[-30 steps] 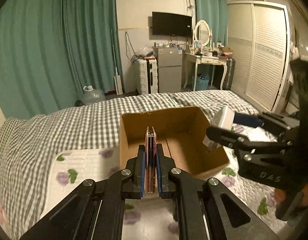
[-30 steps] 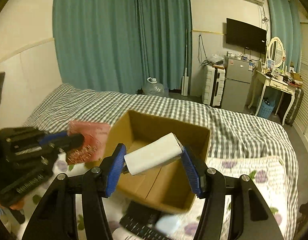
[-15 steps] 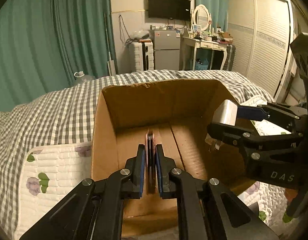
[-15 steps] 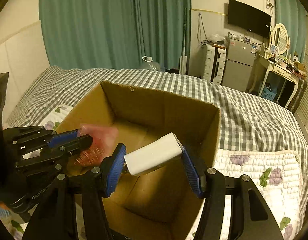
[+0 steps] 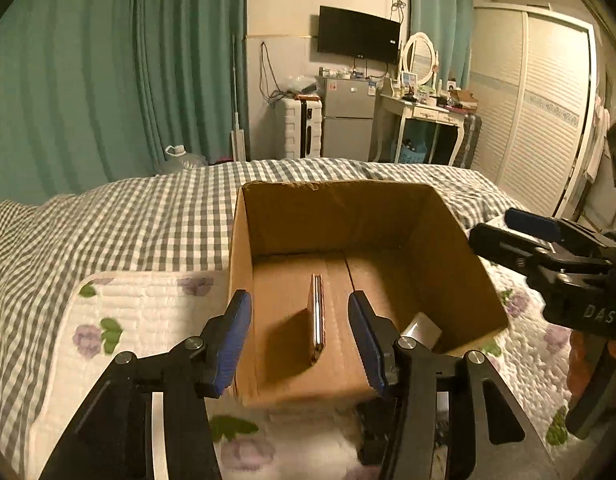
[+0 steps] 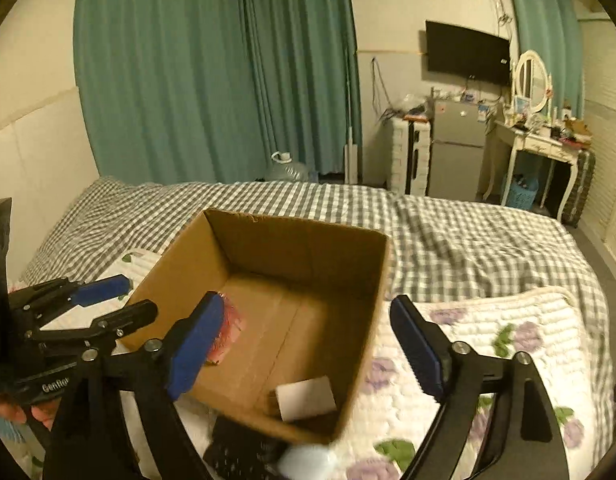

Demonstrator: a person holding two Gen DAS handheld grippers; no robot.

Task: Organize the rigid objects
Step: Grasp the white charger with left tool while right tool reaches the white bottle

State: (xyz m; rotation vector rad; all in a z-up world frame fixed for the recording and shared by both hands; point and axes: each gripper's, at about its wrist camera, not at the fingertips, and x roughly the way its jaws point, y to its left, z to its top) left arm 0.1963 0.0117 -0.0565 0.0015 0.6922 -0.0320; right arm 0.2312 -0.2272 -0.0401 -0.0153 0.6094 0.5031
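Observation:
An open cardboard box [image 5: 335, 204] [image 6: 379, 280] stands on the bed. My left gripper [image 5: 300, 332] is open above its near edge; a thin pink flat object [image 5: 316, 320] stands on edge inside the box between the fingers, untouched. It also shows in the right wrist view [image 6: 226, 332]. My right gripper [image 6: 308, 344] is open over the box; a white block [image 6: 306, 398] lies in the box's near corner, also in the left wrist view [image 5: 421, 330]. The right gripper shows at right in the left wrist view [image 5: 519, 226], the left gripper at left in the right wrist view [image 6: 120, 296].
The bed has a grey checked cover [image 5: 140, 220] and a white floral quilt [image 6: 487, 344]. A dark remote-like object [image 6: 244, 452] and a pale object [image 6: 308, 460] lie in front of the box. Curtains, fridge, dressing table and wardrobe stand beyond the bed.
Both grippers opened. The pink object left the left gripper and now stands in the box; the white block dropped from the right gripper into the box. Both grippers pulled back slightly.

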